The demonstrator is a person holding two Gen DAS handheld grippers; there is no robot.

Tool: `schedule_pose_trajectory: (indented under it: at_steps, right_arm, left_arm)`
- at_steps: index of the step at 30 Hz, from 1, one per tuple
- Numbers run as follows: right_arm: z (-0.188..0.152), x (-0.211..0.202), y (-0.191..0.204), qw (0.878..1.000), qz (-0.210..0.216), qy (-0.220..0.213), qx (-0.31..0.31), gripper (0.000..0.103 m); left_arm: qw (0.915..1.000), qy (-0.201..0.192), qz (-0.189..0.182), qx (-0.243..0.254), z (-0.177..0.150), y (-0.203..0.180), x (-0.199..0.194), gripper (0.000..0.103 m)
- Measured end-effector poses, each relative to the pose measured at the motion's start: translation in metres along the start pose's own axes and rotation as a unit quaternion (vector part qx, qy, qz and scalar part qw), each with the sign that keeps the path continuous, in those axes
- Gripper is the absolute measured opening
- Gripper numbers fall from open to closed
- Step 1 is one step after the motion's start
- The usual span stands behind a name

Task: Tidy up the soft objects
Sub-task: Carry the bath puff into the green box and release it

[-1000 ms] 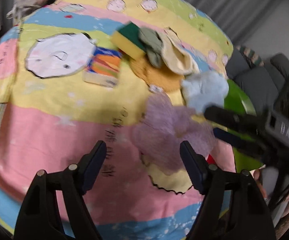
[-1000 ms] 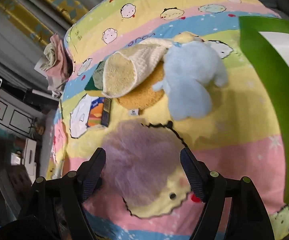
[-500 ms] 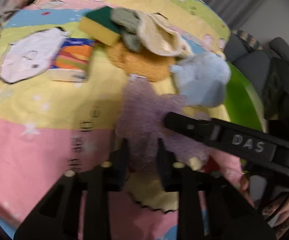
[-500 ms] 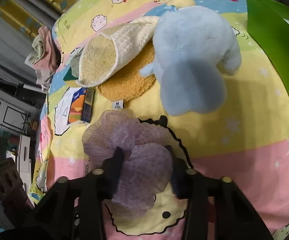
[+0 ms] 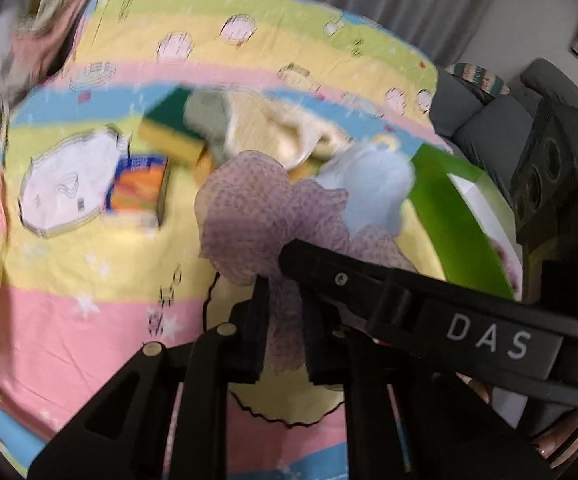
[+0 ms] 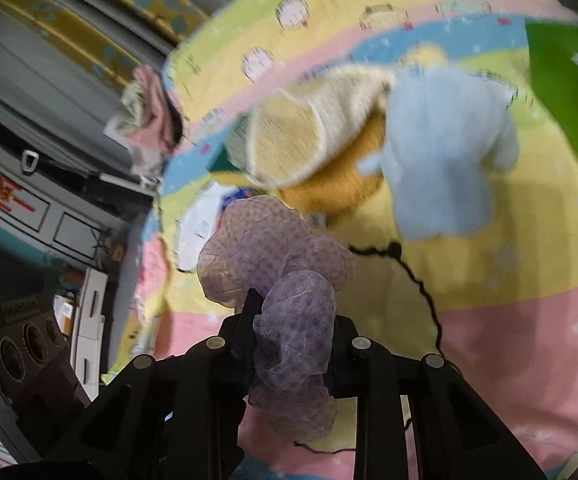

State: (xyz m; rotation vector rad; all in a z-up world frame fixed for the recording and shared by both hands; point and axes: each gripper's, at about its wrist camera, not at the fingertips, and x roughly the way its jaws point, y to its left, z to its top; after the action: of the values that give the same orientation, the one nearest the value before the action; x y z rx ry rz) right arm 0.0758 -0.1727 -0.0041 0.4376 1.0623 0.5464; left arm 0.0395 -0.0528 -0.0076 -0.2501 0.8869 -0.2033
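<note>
The crumpled lilac mesh fabric [image 5: 265,220] is pinched by both claws at once and bunches up above the pastel striped cartoon-print bedsheet [image 5: 69,300]. The left gripper [image 5: 285,320] has its jaws drawn narrow on a lower fold of the mesh, and the right gripper [image 6: 289,320] is likewise clamped narrow on a twisted hank of it [image 6: 289,332].

Only the left wrist view shows the right tool's black finger crossing in front, lettered "DAS", which covers part of the mesh and the sheet behind it. It also shows the orange and blue tissue packet [image 5: 139,184] lying flat to the left, the yellow sponge with a green scouring face [image 5: 169,128] beyond, and a grey sofa [image 5: 489,120] at the far right.

The right wrist view alone shows a grey cabinet [image 6: 29,200] and a heap of pink and cream clothes [image 6: 149,120] off the bed's edge. Both views show the pale blue plush toy [image 6: 445,160], the cream knitted cloth [image 6: 309,128] overlapping an orange round pad [image 6: 337,184], and the bright green box [image 5: 457,216] to the right.
</note>
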Motion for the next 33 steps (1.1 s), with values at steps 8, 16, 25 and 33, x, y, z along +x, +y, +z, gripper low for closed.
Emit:
schedule_pose_trajectory:
  at_steps: [8, 16, 25, 33]
  right_arm:
    - [0.016, -0.081, -0.005, 0.994, 0.007, -0.108, 0.002, 0.028]
    - [0.027, -0.146, -0.042, 0.98, -0.025, -0.196, 0.027, 0.028]
    - [0.04, -0.168, -0.091, 0.967, -0.075, -0.229, 0.078, 0.028]
    - [0.046, -0.184, -0.121, 0.953, -0.091, -0.266, 0.117, 0.028]
  left_arm:
    - [0.9952, -0.064, 0.001, 0.074, 0.025, -0.066, -0.032, 0.011]
    - [0.9852, -0.095, -0.023, 0.141, 0.035, -0.135, -0.033, 0.011]
    - [0.9817, -0.067, -0.043, 0.173, 0.047, -0.183, 0.008, 0.01]
    - [0.9796, -0.056, -0.088, 0.172, 0.055, -0.212, 0.036, 0.01]
